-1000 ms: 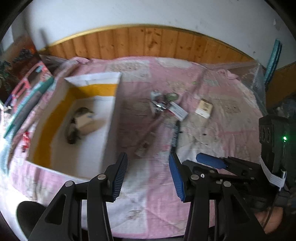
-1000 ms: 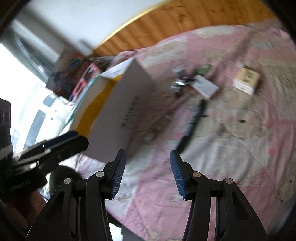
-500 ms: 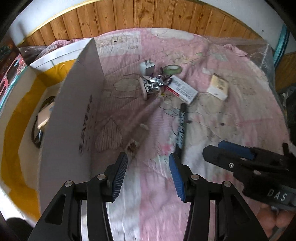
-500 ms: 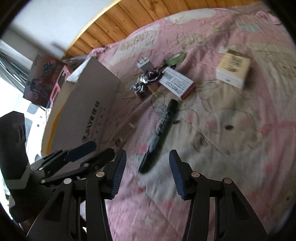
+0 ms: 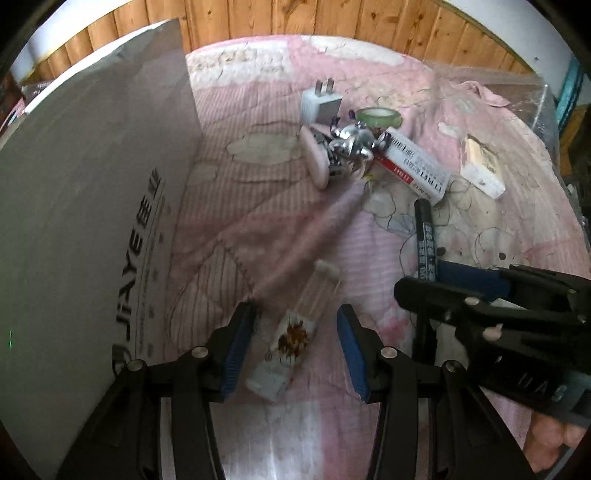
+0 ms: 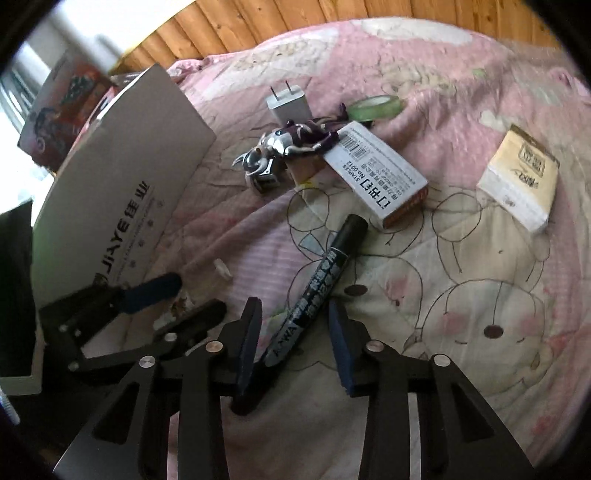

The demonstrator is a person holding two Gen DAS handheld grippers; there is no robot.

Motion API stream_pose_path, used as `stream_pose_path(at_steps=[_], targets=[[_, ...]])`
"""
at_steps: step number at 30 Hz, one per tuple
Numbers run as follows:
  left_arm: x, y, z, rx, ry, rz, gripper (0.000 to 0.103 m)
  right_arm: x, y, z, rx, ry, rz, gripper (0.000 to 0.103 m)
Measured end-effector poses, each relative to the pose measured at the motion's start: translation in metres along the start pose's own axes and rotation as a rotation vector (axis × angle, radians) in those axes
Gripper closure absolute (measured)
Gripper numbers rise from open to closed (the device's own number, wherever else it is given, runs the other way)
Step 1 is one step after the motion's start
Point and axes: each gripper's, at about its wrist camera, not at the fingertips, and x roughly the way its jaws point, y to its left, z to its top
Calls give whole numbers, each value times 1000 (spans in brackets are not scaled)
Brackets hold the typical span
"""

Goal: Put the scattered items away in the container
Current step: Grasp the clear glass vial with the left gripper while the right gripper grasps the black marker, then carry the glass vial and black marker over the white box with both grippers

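Both grippers are seen low over a pink bedcover (image 5: 258, 206), side by side. The left gripper (image 5: 295, 345) is held with its jaws apart, and a small clear packet (image 5: 295, 328) with a brown print lies between its fingers; no contact with the pads can be made out. The right gripper (image 6: 293, 343) is also held apart, with the lower end of a black marker (image 6: 321, 284) lying between its fingers. The marker is placed slantwise on the cover, its cap pointing toward a white staple box (image 6: 380, 177) with a barcode, and it seems to lie just beside the left pad; touching cannot be confirmed.

The container, a white cardboard box (image 5: 92, 206) with printed letters on its side wall, stands at the left of both grippers, near the left one. Its inside is not shown in either view.

Farther on the cover a group of loose things is found: a white plug adapter (image 6: 286, 99), a roll of green tape (image 6: 375, 107), a shiny silver and purple toy figure (image 6: 291, 142) and the staple box, all close together. A cream-coloured small box (image 6: 521, 181) lies apart from them at the right. Behind the bed a wooden panel (image 6: 280, 22) is seen.
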Motion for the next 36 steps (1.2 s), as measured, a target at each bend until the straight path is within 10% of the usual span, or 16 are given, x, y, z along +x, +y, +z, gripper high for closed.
stream_pose_path(at_steps=[5, 36], targets=[[-3, 8, -1, -41, 3, -14, 83, -7, -15, 0, 98, -1, 44, 89], [-137, -6, -30, -107, -120, -42, 83, -91, 27, -33, 132, -91, 234, 89]])
